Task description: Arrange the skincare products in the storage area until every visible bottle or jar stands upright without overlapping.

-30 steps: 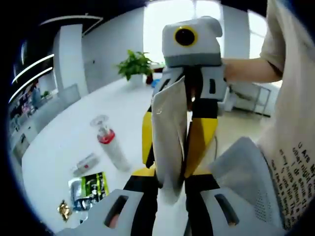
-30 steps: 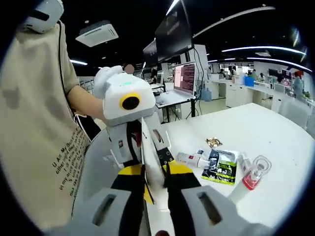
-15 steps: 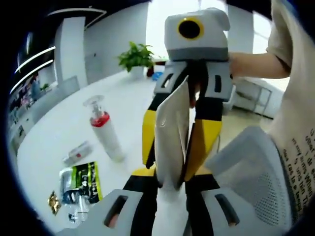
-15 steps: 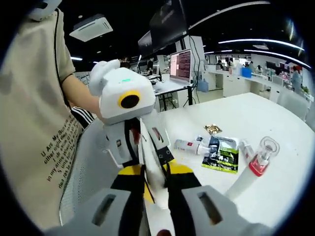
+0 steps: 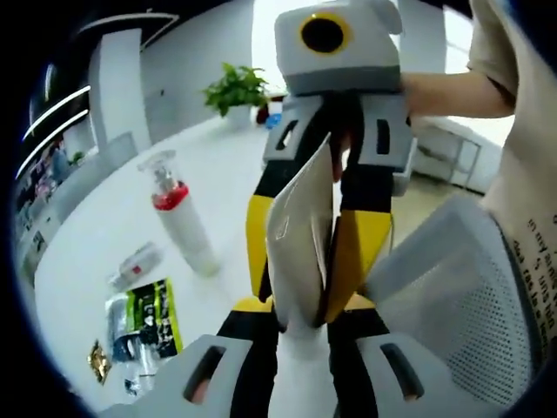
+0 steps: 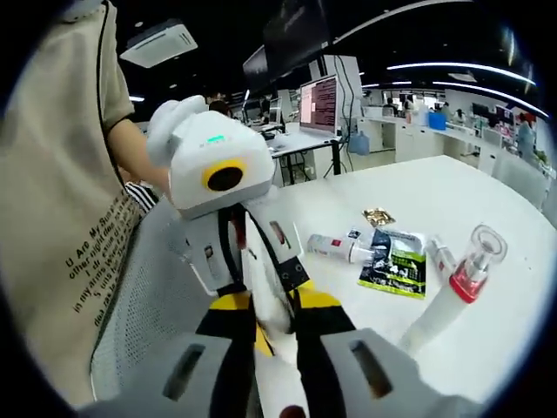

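Note:
A white sachet hangs in the air, pinched from both ends. My left gripper is shut on its near end, and my right gripper comes in from above, shut on the far end. In the right gripper view my right gripper and the left gripper clamp the same sachet. On the white table lie a white pump bottle with a red collar and clear cap, a small white tube and a green-black sachet.
A small gold wrapper lies by the green-black sachet. A grey mesh chair stands under the grippers, off the table edge. A potted plant sits at the table's far end. A person in a beige shirt holds the grippers.
Both grippers stay shut on the white sachet. The views have swung a little, so the table items sit slightly differently in the picture; none of them has moved.

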